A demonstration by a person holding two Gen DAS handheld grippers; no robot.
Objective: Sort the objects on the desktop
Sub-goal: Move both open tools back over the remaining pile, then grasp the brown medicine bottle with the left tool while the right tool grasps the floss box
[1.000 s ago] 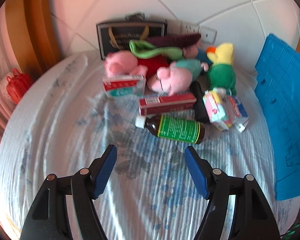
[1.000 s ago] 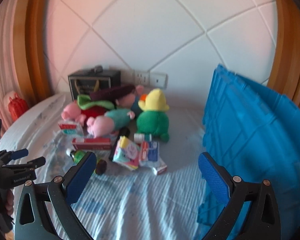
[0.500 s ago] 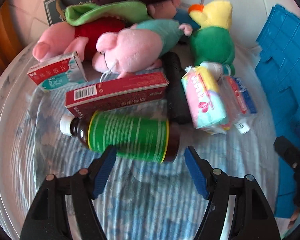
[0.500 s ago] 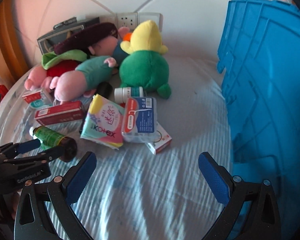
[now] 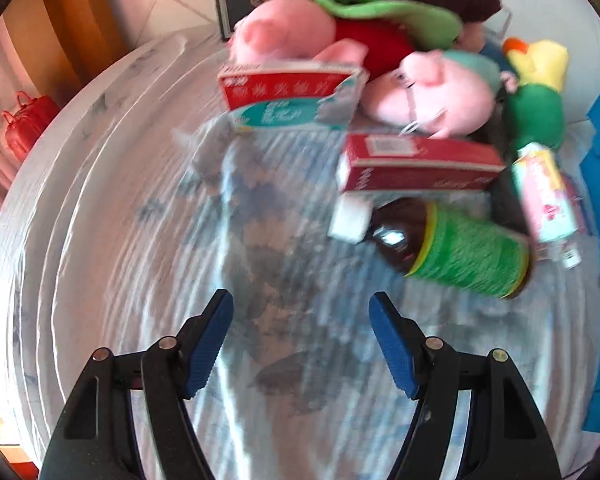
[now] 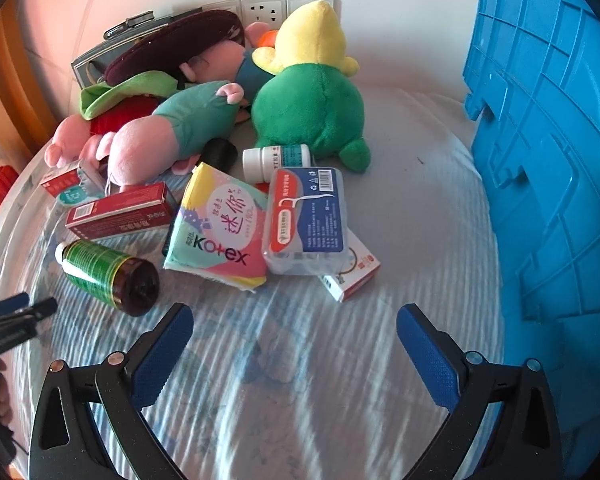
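The objects to be sorted lie in one pile on a surface covered with a blue-and-white striped cloth (image 6: 300, 380); whether that surface is a counter or a bed cannot be told.

Left to right in the right wrist view:
- Left tongs (image 5: 301, 340): jaws apart, nothing between them, above bare cloth, short of the pile.
- Red-and-teal box (image 6: 70, 186) at the pile's left edge, touching the pink plush (image 6: 140, 152).
- Long red box (image 6: 120, 210), with the brown bottle (image 6: 108, 276) lying on its side just in front of it.
- Tissue pack (image 6: 220, 228), leaning over a black object that cannot be identified.
- White pill bottle (image 6: 276, 160) on its side, against the green-and-yellow plush (image 6: 308, 108).
- Clear floss-pick case (image 6: 308, 220), resting on a small red-and-white box (image 6: 352, 272).
- Right tongs (image 6: 295, 344): jaws apart, empty, just short of the floss-pick case.
- Blue crate (image 6: 548, 160) at the far right.

Probable faults:
- The brown bottle is round and lies free. A glancing jaw contact would likely roll it away.
- The floss-pick case sits on the small box. A grasp set too low may catch both, or tip the case off.
- Objects touch or overlap. Lifting one may drag its neighbour.
- Both tongs work near the same pile, so converging approaches could collide.
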